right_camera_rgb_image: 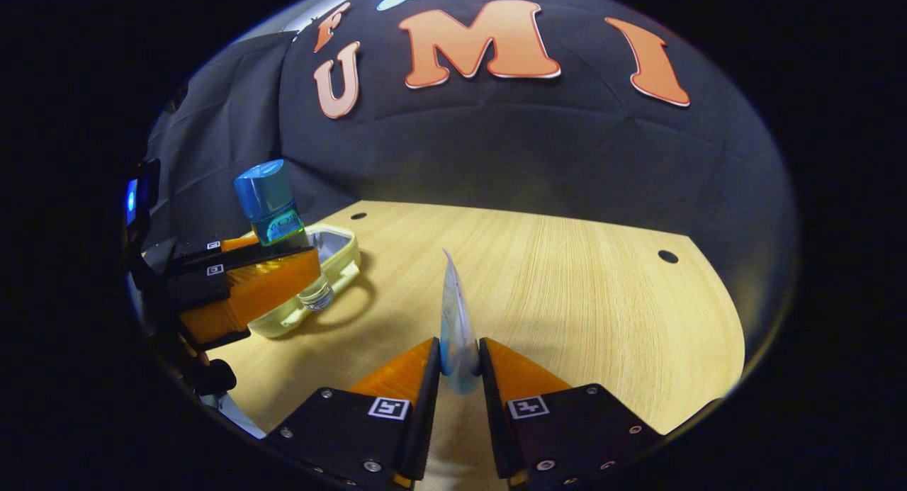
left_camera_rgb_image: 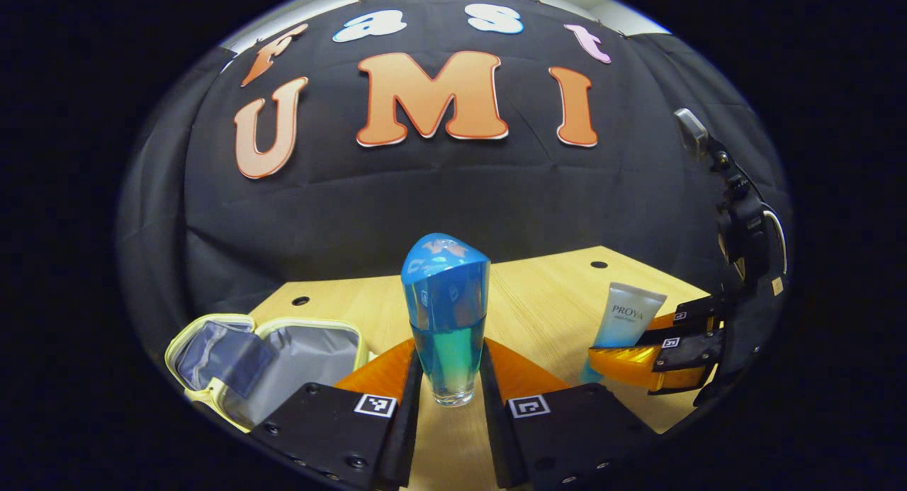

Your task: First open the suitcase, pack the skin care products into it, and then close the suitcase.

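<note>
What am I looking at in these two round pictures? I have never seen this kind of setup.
A person holds a two-finger gripper in each hand, and each picture comes from a camera riding on one gripper. In the left gripper view, the left gripper is clamped on an upright blue bottle. In the right gripper view, the right gripper pinches a pale tube. Each view also catches the other gripper off to the side. On the wooden table lies the small suitcase, a soft zip case, already open.
</note>
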The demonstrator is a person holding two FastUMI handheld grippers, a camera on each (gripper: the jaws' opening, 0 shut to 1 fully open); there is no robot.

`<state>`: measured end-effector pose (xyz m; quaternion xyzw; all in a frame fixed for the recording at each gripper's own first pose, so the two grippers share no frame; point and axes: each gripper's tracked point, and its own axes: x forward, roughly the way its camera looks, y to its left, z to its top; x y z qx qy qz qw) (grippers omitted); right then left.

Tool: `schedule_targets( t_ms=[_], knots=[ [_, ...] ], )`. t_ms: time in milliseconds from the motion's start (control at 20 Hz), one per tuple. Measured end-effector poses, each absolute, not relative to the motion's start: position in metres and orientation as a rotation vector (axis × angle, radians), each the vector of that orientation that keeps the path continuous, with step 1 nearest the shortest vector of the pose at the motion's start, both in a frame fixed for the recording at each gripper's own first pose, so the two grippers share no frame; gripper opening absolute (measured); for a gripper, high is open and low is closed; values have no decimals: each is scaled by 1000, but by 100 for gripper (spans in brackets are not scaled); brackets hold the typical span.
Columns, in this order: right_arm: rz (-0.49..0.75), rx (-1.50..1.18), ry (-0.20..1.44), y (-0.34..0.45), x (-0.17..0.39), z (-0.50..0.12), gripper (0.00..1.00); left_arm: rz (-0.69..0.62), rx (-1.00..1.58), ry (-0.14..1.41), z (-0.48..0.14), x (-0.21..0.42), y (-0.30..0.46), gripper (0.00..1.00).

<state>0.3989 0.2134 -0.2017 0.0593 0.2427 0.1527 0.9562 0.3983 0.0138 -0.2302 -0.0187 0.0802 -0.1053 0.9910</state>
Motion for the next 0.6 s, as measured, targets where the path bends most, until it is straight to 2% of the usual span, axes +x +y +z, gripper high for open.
schedule_targets(
  t_ms=[600],
  knots=[
    [349,121,388,265,399,-99,36,-94,6,133,-167,393,139,43]
  ],
)
